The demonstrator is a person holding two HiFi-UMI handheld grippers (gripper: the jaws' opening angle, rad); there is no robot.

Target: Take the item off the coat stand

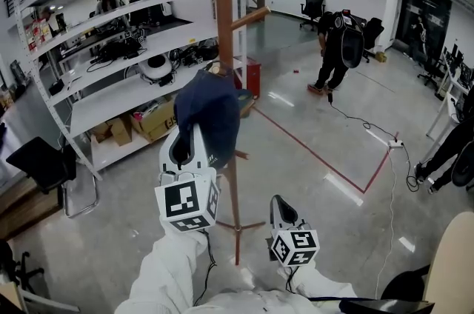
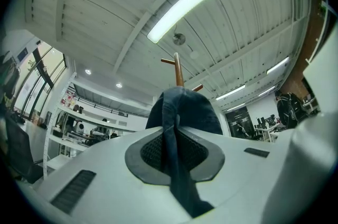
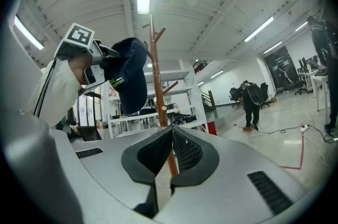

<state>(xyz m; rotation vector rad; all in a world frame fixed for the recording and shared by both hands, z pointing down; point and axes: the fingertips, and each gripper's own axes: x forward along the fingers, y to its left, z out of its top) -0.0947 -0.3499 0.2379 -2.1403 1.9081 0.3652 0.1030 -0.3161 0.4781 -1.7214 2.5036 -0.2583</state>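
floor (image 1: pixel 126 231): glossy grey, red tape (image 1: pixel 318 158) | shelving (image 1: pixel 111 94): white | coat stand (image 1: pixel 224 9): on floor

Tall brown wooden coat stand (image 1: pixel 224 9) centre, on floor. Dark blue fabric cap (image 1: pixel 211 109) against its pole, possibly still on a peg. Just before cap: left gripper (image 1: pixel 191 136), cap fabric between its fingers (image 2: pixel 150 151). Right of stand, apart: right gripper (image 1: pixel 281 209). Behind left: white metal shelving rack (image 1: pixel 111 94). Far behind right: person (image 1: pixel 337 46).
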